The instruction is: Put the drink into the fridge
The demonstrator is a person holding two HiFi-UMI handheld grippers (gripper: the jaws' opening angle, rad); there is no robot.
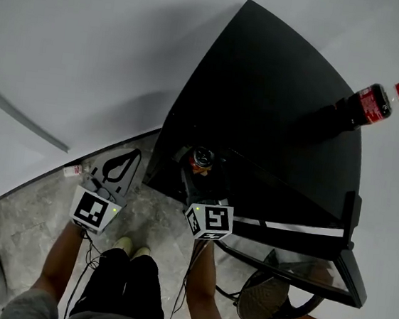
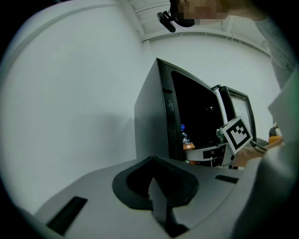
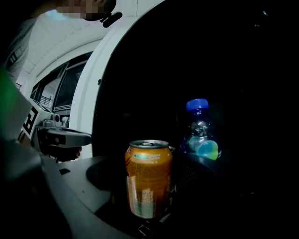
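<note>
right gripper (image 3: 147,198) clamps orange can (image 3: 148,175); left gripper (image 2: 153,186) jaws together, empty

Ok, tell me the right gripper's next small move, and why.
Probably ease the orange can a little deeper into the fridge, keeping left of the blue-capped bottle. The right gripper has its fingers shut on the upright can, which the head view shows only at the fridge's open front, and the bottle stands just behind it to the right.

A plain white wall (image 1: 92,36) stood ahead and left of the left gripper (image 1: 120,166), and speckled grey stone floor (image 1: 28,221) lay beneath it.
</note>
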